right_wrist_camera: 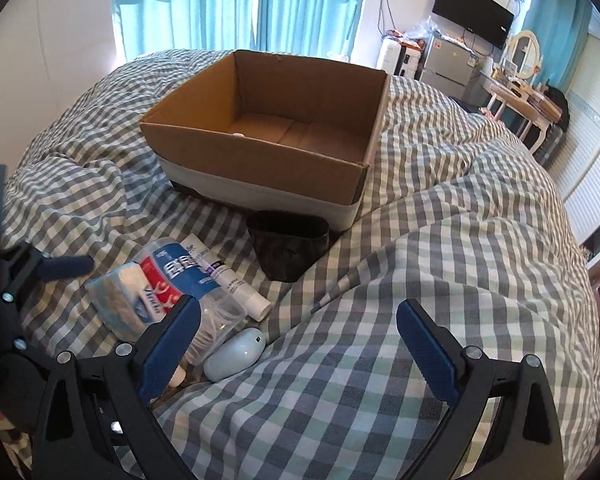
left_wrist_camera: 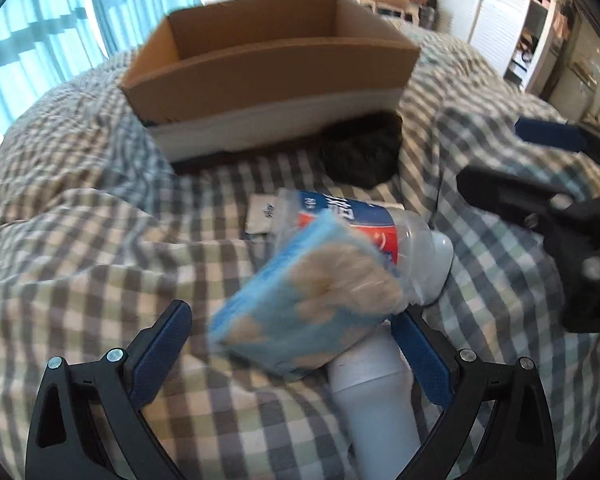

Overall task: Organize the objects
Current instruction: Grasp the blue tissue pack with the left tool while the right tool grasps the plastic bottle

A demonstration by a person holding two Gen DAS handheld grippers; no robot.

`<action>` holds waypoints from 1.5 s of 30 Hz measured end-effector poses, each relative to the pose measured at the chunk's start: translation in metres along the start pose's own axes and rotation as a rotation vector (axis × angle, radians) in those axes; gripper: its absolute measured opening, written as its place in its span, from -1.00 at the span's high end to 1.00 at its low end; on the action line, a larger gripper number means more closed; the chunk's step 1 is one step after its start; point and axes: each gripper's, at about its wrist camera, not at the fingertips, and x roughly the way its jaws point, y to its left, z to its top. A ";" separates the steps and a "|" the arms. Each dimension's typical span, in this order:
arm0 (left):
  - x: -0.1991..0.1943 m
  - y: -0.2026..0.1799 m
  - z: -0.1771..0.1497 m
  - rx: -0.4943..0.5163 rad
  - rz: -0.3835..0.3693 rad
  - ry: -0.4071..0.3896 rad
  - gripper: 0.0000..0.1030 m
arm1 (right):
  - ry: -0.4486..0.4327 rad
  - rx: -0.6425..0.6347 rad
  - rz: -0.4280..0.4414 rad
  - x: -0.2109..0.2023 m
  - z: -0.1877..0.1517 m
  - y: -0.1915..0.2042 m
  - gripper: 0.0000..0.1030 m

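Observation:
A heap of small items lies on the checked blanket in front of an open cardboard box [right_wrist_camera: 268, 184]. It holds a blue packet [left_wrist_camera: 296, 312], a clear container with a blue and red label [right_wrist_camera: 184, 280], a white tube [right_wrist_camera: 230, 282], a white oval case [right_wrist_camera: 234, 354] and a black pouch [right_wrist_camera: 288, 248]. My left gripper [left_wrist_camera: 290, 344] is open, its pads on either side of the blurred blue packet and apart from it on the left. A white bottle [left_wrist_camera: 372, 400] lies under the packet. My right gripper [right_wrist_camera: 298, 344] is open over bare blanket just right of the heap.
The checked blanket [right_wrist_camera: 420, 260] is rumpled into folds around the box [left_wrist_camera: 268, 68]. A small white thing [right_wrist_camera: 239, 135] lies inside the box. Blue curtains, a fridge and a dressing table stand beyond the bed. The right gripper's black body [left_wrist_camera: 560, 232] shows at the left view's right edge.

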 end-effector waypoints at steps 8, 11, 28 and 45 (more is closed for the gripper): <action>-0.005 0.015 -0.001 -0.081 -0.079 -0.020 -0.36 | -0.002 -0.008 -0.012 0.000 0.000 0.003 -0.92; -0.022 0.023 -0.001 -0.119 -0.049 -0.056 -0.36 | -0.014 -0.036 -0.005 -0.003 0.002 0.009 -0.92; -0.035 0.088 0.003 -0.228 0.088 -0.073 -0.36 | 0.133 -0.295 0.108 0.062 0.008 0.091 -0.90; -0.045 0.077 0.004 -0.192 0.153 -0.114 -0.35 | 0.047 -0.169 0.104 0.032 0.013 0.059 -0.35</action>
